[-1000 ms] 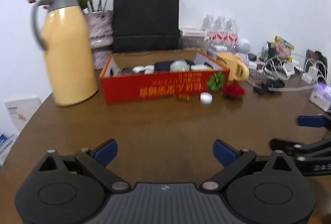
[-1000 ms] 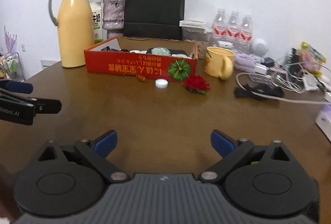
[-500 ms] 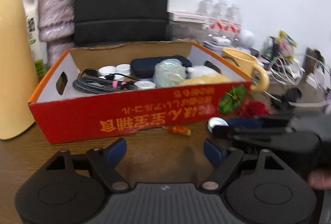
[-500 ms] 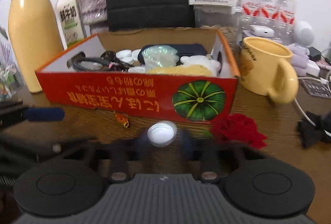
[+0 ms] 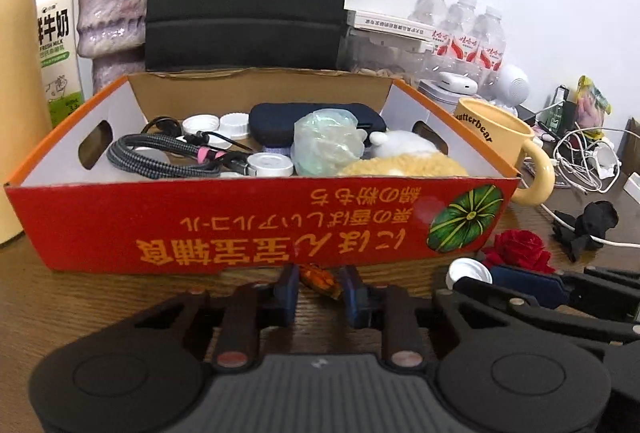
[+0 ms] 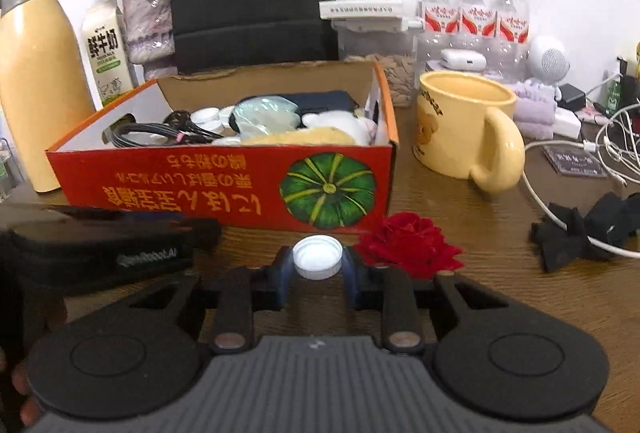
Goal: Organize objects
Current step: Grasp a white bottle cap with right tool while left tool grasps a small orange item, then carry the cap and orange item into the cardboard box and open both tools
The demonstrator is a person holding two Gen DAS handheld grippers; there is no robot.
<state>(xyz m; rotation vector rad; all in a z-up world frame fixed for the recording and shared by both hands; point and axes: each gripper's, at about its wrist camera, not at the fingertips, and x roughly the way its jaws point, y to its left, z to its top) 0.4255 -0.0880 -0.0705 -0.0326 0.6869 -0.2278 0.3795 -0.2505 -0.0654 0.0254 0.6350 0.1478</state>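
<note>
Both grippers have closed in on the red box since the earlier frames, when they hung well back over bare bench with jaws wide.

Nearest, the right gripper (image 6: 318,275) has its jaws pressed on either side of the white bottle cap (image 6: 317,258), which sits on the bench (image 6: 500,297) just in front of the box. Beside it, the left gripper (image 5: 319,287) brackets the small orange candy (image 5: 318,276); its jaws are closing, and whether the pads already press on the wrapper I cannot tell. The candy lies on the bench, touching or nearly touching the box's front wall.

Just right of the cap lies the red fabric rose (image 6: 408,239), loose on the bench. Behind these stands the red box (image 6: 224,189), open-topped and already holding a coiled cable, several caps, a dark pouch and a plush toy. Further right sits the yellow mug (image 6: 464,125), with tangled cords beyond; a yellow jug, milk carton, vase, black bag and water bottles line the wall.

As I judge it, the step in hand is the pickup of the two stray items. Next, each gripper needs to lift clear of the front wall, carry over the rim and release inside; the candy is small and may slip, so a firm close before lifting matters. The rose remains.
</note>
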